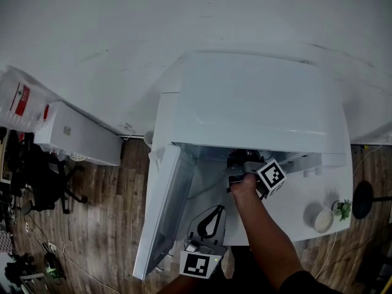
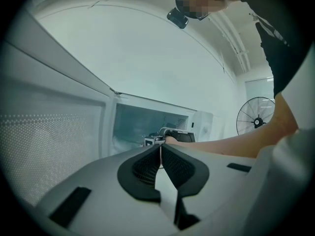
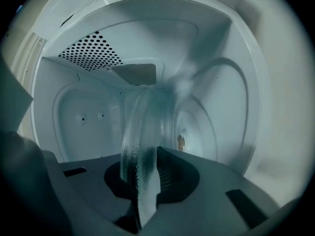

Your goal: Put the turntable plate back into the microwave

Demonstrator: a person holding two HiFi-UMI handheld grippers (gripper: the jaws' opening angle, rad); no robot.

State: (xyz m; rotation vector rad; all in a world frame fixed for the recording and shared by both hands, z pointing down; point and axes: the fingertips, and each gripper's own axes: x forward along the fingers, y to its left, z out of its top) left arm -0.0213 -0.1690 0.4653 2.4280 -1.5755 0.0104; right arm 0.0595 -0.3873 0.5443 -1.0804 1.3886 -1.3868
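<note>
Right gripper view: right gripper (image 3: 147, 168) jaws clamped on rim of clear round glass turntable plate (image 3: 140, 132). Plate upright on edge, rising toward 12 o'clock, inside cavity of white boxy microwave (image 3: 88, 112). Left gripper (image 2: 161, 154) jaws pressed together, nothing between, at 6 o'clock of microwave beside open white door (image 1: 162, 213).

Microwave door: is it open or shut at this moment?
Open. The door is swung out on the left side, and the right gripper reaches into the microwave with the turntable plate.

Finishes:
Smooth clear glass turntable plate (image 3: 140, 132), stippled rim; glossy white metal microwave (image 3: 221, 107) cavity; matt brown wood-plank floor (image 1: 104, 195).
</note>
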